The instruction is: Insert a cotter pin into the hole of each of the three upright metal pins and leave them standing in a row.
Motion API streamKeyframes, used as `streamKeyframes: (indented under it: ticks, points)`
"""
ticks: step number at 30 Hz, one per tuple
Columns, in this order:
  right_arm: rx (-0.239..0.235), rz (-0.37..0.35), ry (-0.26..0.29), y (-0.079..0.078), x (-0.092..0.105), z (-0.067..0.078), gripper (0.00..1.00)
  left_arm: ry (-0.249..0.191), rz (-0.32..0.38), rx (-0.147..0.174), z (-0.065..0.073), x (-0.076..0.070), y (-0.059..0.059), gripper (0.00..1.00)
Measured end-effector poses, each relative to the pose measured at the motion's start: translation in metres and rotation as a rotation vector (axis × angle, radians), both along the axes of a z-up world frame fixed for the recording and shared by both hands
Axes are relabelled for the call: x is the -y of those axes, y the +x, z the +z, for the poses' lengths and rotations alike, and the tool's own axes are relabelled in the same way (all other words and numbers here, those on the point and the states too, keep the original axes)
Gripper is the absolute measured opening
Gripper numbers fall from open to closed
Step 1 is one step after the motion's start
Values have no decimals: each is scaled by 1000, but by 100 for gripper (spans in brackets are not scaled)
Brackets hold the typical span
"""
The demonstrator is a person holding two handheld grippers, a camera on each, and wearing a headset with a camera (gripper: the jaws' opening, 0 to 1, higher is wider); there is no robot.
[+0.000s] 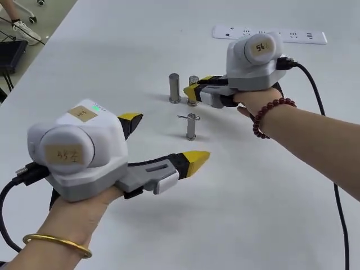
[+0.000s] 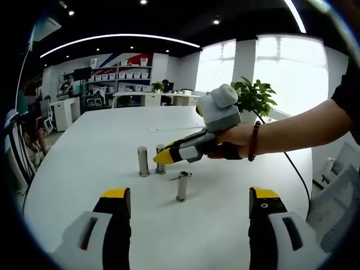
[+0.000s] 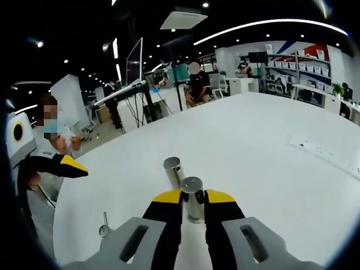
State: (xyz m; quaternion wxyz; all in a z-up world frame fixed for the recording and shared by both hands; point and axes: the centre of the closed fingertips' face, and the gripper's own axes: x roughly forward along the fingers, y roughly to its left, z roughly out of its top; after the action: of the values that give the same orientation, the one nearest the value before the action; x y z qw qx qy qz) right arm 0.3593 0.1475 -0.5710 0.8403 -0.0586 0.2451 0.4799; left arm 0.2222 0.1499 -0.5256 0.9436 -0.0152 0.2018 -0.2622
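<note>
1. White surface (image 1: pixel 236 185) in a big open office, with shelves (image 2: pixel 121 75) and windows (image 2: pixel 278 70) way off behind. Just a power strip (image 1: pixel 270 34) lying at the far edge.
2. Looks like pin two of three in hand. Already got a cotter pin (image 1: pixel 184 117) poking through the top of the near pin (image 1: pixel 191 129), which stands alone a little in front of the other two.
3. Got the right claw (image 1: pixel 193 93) clenched around the middle pin (image 1: pixel 194 81), upright on the surface. Just beside it, the far pin (image 1: pixel 175 88), untouched. No cotter pin seen through either one.
4. Nothing in the left claw (image 1: pixel 163 138): wide open, hanging well back from the pins.
5. Next up, guessing here: fetching a fresh cotter pin with the free claw, lining it up with the cross hole and sliding it in while keeping the middle pin steady. Probably also needs the near pin nudged back in line for a proper row.
6. Hard bits: no clue from here where the next cotter pin comes from. Can't make out the holes in the two bare pins either, too small. Down at the lower left of the right gripper view, a little looped bit (image 3: pixel 103 227), likely that same cotter pin with its post cut off behind the gripper body, but can't say for sure.
</note>
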Motion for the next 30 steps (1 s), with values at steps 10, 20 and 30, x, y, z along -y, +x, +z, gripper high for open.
streamKeyframes:
  ticks: [10,20,30]
  points:
    - [32,12,-42,5,6,0,8,59,-17,-2,-4,-2,-3,94]
    - [54,27,-63,-1,24,5,8,62,-37,1,-3,1,-5,99]
    - [77,52,-106,-17,49,11,8,79,-40,1,-1,1,-11,99]
